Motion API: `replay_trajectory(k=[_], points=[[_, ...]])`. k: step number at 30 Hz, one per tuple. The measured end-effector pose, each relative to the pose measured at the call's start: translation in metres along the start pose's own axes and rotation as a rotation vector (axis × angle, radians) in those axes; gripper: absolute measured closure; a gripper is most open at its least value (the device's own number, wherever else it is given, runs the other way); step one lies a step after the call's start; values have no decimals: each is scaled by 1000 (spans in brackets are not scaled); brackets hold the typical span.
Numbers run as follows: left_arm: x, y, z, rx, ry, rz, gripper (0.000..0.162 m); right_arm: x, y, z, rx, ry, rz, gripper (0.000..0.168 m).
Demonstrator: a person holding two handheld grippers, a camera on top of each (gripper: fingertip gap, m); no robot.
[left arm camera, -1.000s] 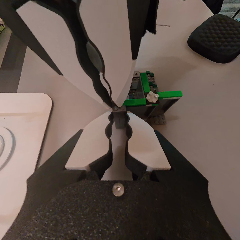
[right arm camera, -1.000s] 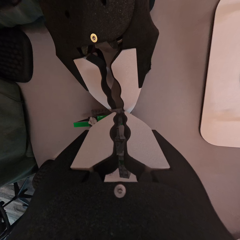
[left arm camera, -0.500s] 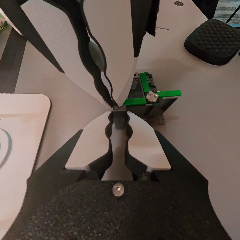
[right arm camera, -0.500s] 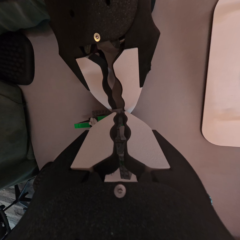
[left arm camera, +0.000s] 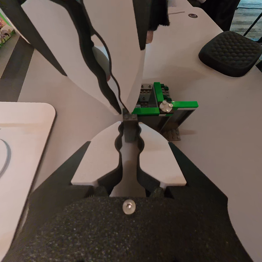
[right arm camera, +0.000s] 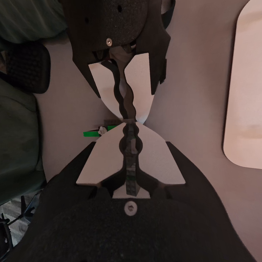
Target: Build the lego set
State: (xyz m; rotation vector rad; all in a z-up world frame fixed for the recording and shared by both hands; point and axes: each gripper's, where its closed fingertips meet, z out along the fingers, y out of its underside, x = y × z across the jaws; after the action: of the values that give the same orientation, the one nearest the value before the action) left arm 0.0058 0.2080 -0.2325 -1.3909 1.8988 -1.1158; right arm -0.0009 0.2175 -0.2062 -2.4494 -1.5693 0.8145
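A grey and green lego build (left arm camera: 163,109) stands on the white table, with a pale round stud piece (left arm camera: 165,107) on its green strips. My left gripper (left arm camera: 129,123) is shut on a dark grey brick pillar (left arm camera: 129,131) at the build's near left corner. My right gripper (left arm camera: 124,112) comes in from the far side, and its tips meet at the pillar's top. In the right wrist view, my right gripper (right arm camera: 129,124) is shut on a long dark grey studded wall (right arm camera: 131,167) of the build, seen edge-on. The left gripper (right arm camera: 128,118) faces it tip to tip.
A white tray (left arm camera: 28,134) lies left of the build; it also shows in the right wrist view (right arm camera: 248,85). A black padded armrest (left arm camera: 231,53) sits at the table's far right edge. A green strip (right arm camera: 90,134) sticks out left of my right fingers. The pale round stud piece (left arm camera: 165,107) is about 4 cm from both grippers' fingertips.
Both grippers keep their hold, tip to tip at the build. The views have shifted only slightly; the build has not visibly moved.
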Motion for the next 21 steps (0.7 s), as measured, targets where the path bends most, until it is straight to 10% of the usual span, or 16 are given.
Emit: replay_trajectory(k=[21], points=[[0,1,0,11,13,12,145,3,0,2,24,-13,-73,168]])
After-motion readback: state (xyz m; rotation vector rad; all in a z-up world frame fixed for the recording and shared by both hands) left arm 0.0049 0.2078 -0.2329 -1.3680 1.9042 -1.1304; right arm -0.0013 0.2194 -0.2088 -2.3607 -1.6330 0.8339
